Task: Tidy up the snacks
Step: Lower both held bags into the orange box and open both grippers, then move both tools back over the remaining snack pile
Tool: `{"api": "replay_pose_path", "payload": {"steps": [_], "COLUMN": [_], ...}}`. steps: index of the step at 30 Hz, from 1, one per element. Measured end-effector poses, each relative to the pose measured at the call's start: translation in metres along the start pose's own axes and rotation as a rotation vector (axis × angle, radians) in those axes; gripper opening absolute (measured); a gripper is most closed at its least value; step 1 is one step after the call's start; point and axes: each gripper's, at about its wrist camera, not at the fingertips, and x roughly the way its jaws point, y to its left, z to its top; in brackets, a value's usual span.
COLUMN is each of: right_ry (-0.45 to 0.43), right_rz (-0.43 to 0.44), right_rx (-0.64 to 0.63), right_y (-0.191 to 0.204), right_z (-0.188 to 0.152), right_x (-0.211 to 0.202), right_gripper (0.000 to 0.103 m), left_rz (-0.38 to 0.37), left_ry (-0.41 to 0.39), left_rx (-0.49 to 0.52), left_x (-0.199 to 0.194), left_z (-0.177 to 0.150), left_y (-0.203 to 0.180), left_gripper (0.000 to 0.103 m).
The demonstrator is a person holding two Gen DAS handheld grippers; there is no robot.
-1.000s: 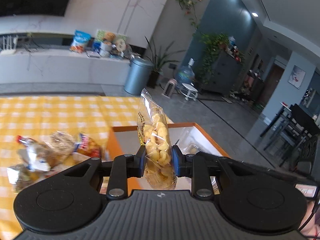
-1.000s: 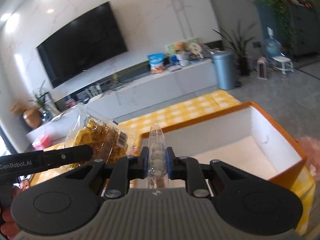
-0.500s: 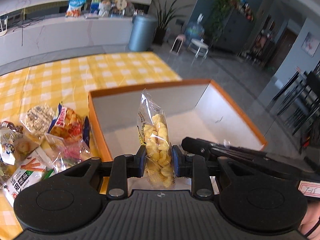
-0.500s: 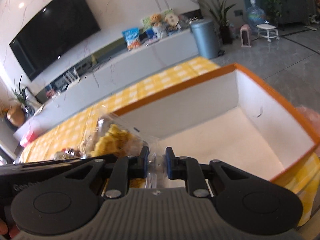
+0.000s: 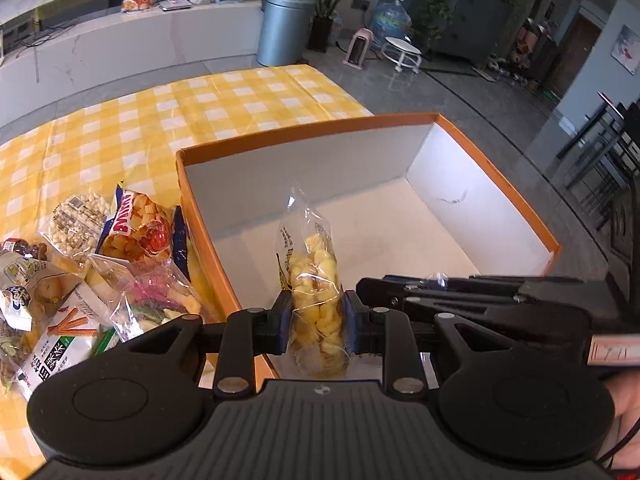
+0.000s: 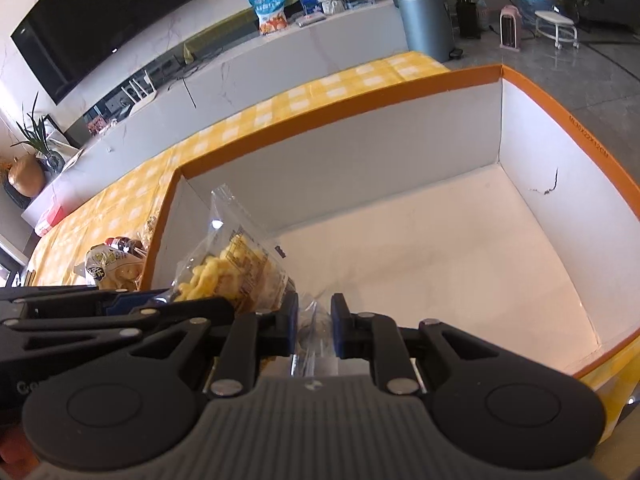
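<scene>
Left hand-held gripper [image 5: 314, 316]: jaws clamped on a clear bag of yellow puffs [image 5: 314, 280], bag upright, held over the near-left part of the orange box [image 5: 308, 126]. Right hand-held gripper [image 6: 314, 320]: jaws pinched nearly shut on a thin clear wrapper [image 6: 314, 330]; contents not readable from its own cam. In left cam it comes in from the right, just beside the left one, tip near the puffs bag. Both point down into the box. Box interior white, nothing seen on its floor. Box sits on table w/ yellow check cloth [image 5: 160, 120]. Loose snack packs [image 5: 92, 264] piled on the cloth left of the box, nearest ones touching its left wall.
</scene>
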Motion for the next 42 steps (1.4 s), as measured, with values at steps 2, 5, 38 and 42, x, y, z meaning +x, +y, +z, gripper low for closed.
{"api": "replay_pose_path", "payload": {"steps": [2,5,38,42], "right_ry": [0.012,0.035,-0.234,-0.370], "right_rz": [0.009,-0.001,-0.142,-0.105], "right_rx": [0.005,-0.001,-0.275,-0.274], "right_y": [0.000,0.002,0.120,0.138], "right_z": [0.002,0.002,-0.026,-0.049], "right_x": [-0.003,-0.007,-0.077,-0.093], "right_gripper": [0.015,0.016,0.042,0.043], "left_rz": [-0.011,-0.010,0.124,0.181], "left_ry": [0.016,0.031,-0.363,-0.438], "left_rx": [-0.002,-0.003,-0.145,-0.138], "left_x": [0.001,0.002,-0.148,-0.164], "left_z": [0.001,0.003,-0.068,-0.087], "left_y": [0.001,0.001,0.073,0.078], "left_gripper": [0.030,0.032,0.079,0.082]}}
